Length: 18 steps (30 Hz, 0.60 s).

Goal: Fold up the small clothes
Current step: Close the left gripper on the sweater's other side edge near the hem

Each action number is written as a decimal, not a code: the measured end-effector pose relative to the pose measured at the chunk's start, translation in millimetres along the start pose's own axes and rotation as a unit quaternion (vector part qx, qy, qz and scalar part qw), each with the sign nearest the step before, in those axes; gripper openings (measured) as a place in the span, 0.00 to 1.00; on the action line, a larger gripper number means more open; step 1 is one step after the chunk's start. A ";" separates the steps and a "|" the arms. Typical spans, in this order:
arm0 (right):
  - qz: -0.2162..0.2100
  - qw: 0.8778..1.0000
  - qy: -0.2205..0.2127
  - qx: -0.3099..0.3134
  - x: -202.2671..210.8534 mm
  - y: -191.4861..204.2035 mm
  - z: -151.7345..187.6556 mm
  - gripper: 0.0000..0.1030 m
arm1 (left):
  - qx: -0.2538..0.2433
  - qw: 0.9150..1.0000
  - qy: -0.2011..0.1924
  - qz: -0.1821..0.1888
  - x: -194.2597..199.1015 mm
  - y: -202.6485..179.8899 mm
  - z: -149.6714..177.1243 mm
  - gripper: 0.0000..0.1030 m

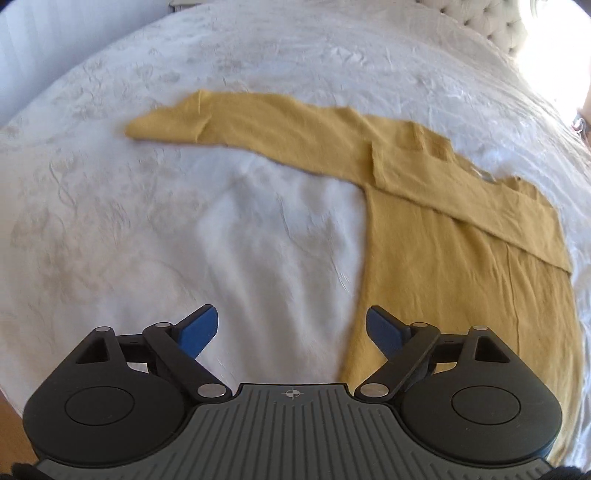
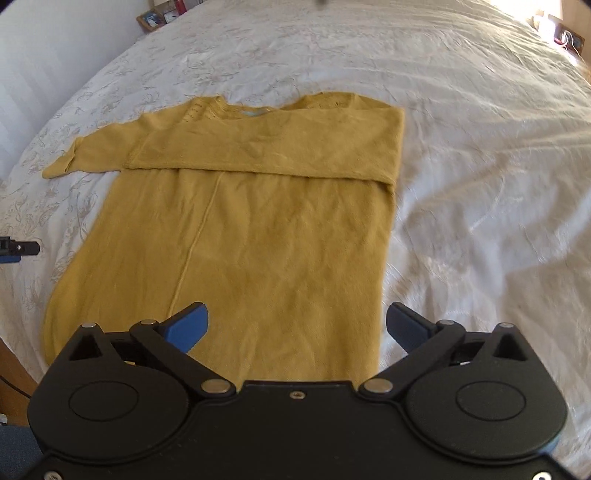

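A mustard-yellow long-sleeved top (image 2: 258,229) lies flat on the white bedspread (image 2: 480,184). Its right sleeve is folded across the chest (image 2: 258,147); its left sleeve (image 2: 74,155) stretches out to the left. In the left wrist view the top (image 1: 461,258) lies at the right, with the outstretched sleeve (image 1: 221,122) running up and left. My left gripper (image 1: 291,332) is open and empty above the top's left hem edge. My right gripper (image 2: 297,325) is open and empty above the hem near the right edge. The left gripper's tip shows in the right wrist view (image 2: 18,249).
A tufted headboard (image 1: 498,26) stands at the far right of the left wrist view. Picture frames and small items (image 2: 159,16) sit beyond the bed's far left edge; more items (image 2: 565,35) at the far right. A wooden edge (image 2: 14,376) shows at lower left.
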State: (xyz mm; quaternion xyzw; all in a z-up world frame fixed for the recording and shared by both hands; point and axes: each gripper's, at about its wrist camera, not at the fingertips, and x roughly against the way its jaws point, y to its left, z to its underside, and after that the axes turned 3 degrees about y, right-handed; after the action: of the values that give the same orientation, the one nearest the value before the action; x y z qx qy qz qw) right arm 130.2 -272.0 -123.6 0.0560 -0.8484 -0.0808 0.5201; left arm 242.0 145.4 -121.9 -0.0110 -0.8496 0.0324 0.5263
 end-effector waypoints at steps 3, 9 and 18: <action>-0.003 1.000 -0.009 0.003 -0.5 22.4 -10.6 0.99 | -0.013 1.000 -0.013 -0.008 -10.3 12.7 -30.2 0.85; -0.014 1.000 -0.018 -0.010 -10.8 72.0 -35.6 0.99 | -0.044 0.998 -0.030 -0.041 -35.0 51.1 -80.6 0.85; -0.012 1.000 -0.001 -0.005 -39.4 147.2 -61.7 0.99 | -0.128 0.990 -0.043 -0.030 -75.7 113.8 -146.1 0.84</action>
State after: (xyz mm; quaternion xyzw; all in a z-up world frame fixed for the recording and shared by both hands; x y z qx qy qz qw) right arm 201.5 -125.5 -101.8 0.0636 -0.8476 -0.0911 0.5189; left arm 404.8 261.3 -132.3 -0.0514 -0.8685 -0.0919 0.4844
